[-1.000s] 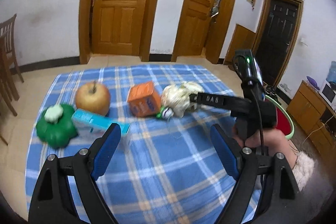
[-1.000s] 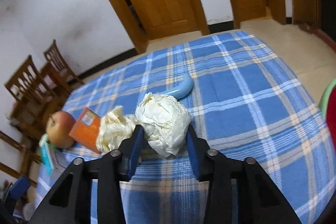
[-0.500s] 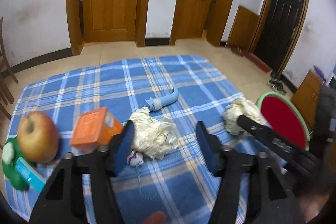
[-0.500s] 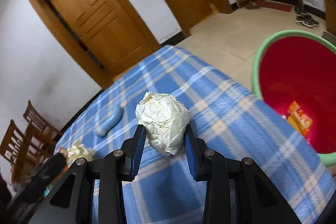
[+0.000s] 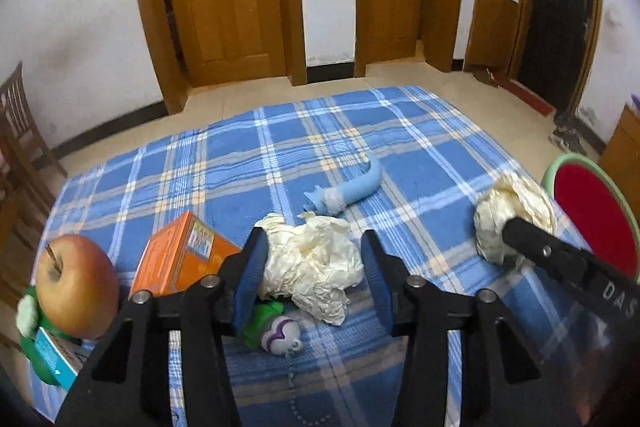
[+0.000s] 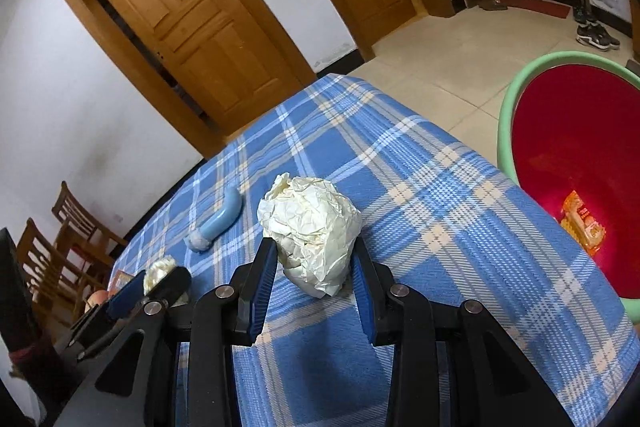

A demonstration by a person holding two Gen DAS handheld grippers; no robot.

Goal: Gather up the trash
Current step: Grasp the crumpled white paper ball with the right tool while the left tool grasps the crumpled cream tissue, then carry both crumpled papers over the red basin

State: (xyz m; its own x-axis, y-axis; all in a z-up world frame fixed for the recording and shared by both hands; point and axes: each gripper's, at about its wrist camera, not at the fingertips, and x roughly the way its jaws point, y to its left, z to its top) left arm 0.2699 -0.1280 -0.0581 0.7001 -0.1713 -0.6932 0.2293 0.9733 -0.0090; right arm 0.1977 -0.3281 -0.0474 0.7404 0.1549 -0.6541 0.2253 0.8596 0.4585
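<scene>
Blue plaid cloth before wooden doors; left wrist view: your left gripper has just been closing, pads now pressing loose paper wad; orange box at nine o'clock. Right wrist view: right gripper clamps paper ball; red bin at two o'clock.

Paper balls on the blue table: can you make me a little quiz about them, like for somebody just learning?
1. True or false: the right gripper is holding a paper ball.
2. What colour is the inside of the bin with the green rim? A red, B yellow, C black.
3. Which fruit sits next to the orange box?

Key: 1 true. 2 A. 3 the apple.
</scene>
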